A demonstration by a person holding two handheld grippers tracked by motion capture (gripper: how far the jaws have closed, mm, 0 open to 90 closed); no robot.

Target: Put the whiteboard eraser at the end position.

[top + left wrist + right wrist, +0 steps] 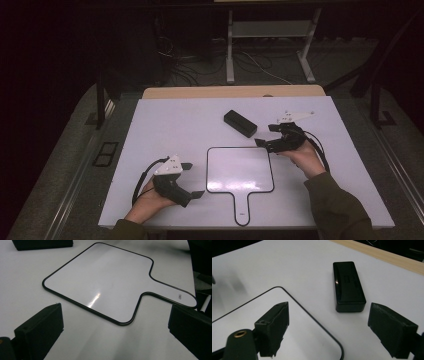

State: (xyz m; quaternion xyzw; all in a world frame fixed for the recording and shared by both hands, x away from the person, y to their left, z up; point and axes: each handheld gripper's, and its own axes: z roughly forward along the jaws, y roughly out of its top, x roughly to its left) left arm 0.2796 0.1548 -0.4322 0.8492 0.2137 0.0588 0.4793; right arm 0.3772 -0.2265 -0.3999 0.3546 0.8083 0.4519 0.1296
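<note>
The right gripper [263,136], right of centre in the high view, hangs released with nothing between its jaws, pointed at the black box [240,123] just above and left of it. In the right gripper view the box [348,286] lies upper centre, flat on the white surface [287,267], just ahead of the open jaws and apart from them.

The box looks like a hard, glossy case: stiff, probably light, and slick enough to slide under a loose pinch. Its long flat sides seem the best hold, taken across the narrow width near the middle so it does not twist.

The paddle-shaped whiteboard [240,170] lies at lower centre, near the box but apart from it. The left gripper [191,180], lower left, is also released and empty, just beside the board's left edge.
</note>
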